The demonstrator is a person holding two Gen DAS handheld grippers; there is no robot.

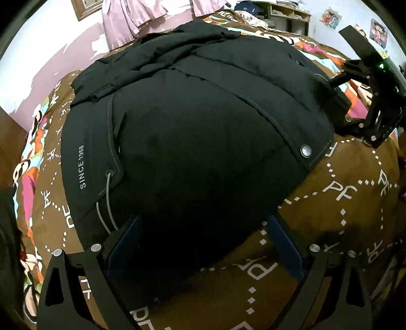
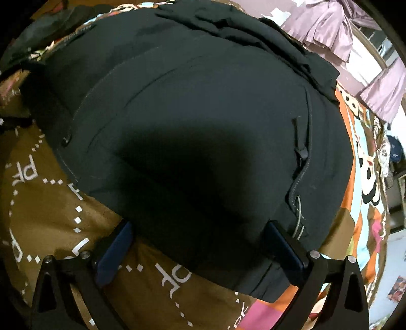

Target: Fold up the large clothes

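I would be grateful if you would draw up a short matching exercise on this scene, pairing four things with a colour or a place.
Things:
1. jacket
2. bedspread
3. snap button
4. curtain

Descriptions:
A. pale purple, hanging by the far wall
B. round and metal, at the corner of the jacket's front flap
C. black and padded, lying spread on the bed
D. brown with white dotted lines and letters

Pairs: 1-C, 2-D, 3-B, 4-A
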